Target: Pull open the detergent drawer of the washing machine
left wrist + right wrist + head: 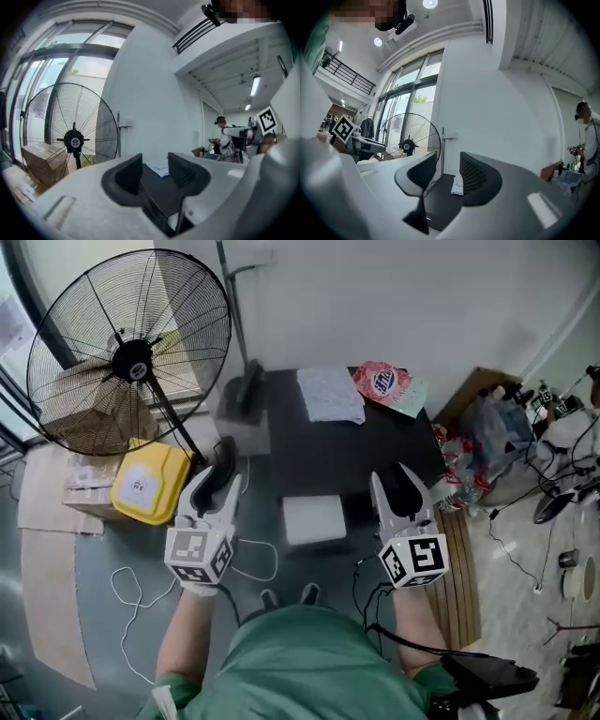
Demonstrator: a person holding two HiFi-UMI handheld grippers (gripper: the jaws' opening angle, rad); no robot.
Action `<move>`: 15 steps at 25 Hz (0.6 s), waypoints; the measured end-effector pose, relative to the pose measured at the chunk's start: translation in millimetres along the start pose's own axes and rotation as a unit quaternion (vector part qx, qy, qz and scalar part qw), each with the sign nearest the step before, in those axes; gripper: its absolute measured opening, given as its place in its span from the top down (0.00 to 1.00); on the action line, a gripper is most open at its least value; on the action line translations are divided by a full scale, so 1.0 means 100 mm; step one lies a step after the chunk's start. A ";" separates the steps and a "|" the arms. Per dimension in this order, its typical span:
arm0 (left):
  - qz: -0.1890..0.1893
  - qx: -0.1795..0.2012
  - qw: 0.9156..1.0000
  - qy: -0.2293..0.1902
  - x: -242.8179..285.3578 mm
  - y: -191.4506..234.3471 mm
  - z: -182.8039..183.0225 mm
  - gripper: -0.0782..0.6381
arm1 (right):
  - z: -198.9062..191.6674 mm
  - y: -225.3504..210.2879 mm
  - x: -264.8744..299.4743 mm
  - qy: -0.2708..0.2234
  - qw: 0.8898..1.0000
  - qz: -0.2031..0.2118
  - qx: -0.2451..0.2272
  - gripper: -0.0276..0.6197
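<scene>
One standing fan (131, 357) and one yellow canister (150, 482) lie out to the left of the left gripper (223, 465), whose jaws stand a little apart with nothing between them. Ahead of the two pairs of jaws sits the one washing machine (347, 451), its dark top carrying one white cloth (330, 395) and one pink packet (382, 382). One white rectangular part (314, 519), seemingly the detergent drawer, lies at its near edge between the jaws, touched by neither. The right gripper (394, 486) also has narrowly parted, empty jaws.
</scene>
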State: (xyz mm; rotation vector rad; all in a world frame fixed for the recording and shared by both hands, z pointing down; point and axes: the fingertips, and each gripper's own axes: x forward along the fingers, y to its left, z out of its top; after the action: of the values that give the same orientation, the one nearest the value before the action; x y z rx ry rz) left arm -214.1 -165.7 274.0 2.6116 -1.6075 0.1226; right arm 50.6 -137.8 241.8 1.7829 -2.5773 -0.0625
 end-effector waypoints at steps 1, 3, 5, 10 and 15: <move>0.001 0.006 1.000 -0.004 0.01 0.00 0.05 0.65 | 0.01 -0.01 0.01 -0.001 1.000 -0.004 -0.004 0.72; 0.002 0.019 1.000 -0.013 0.01 -0.02 0.12 0.66 | 0.03 -0.02 0.00 -0.005 1.000 -0.010 -0.013 0.73; 0.008 0.030 0.999 -0.021 0.02 -0.02 0.18 0.66 | 0.07 -0.03 0.00 -0.014 0.999 -0.014 -0.027 0.73; 0.013 0.040 0.999 -0.033 0.04 0.02 0.23 0.66 | 0.10 0.01 0.01 -0.024 0.998 -0.007 -0.059 0.73; 0.005 0.034 0.999 -0.028 0.05 0.05 0.15 0.66 | 0.05 0.05 0.03 -0.018 0.997 -0.015 -0.071 0.73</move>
State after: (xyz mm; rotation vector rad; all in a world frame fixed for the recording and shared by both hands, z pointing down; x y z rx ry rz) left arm -215.5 -174.2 259.3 2.6798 -1.6631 0.1075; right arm 44.8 -138.3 237.0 1.7873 -2.4988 -0.2722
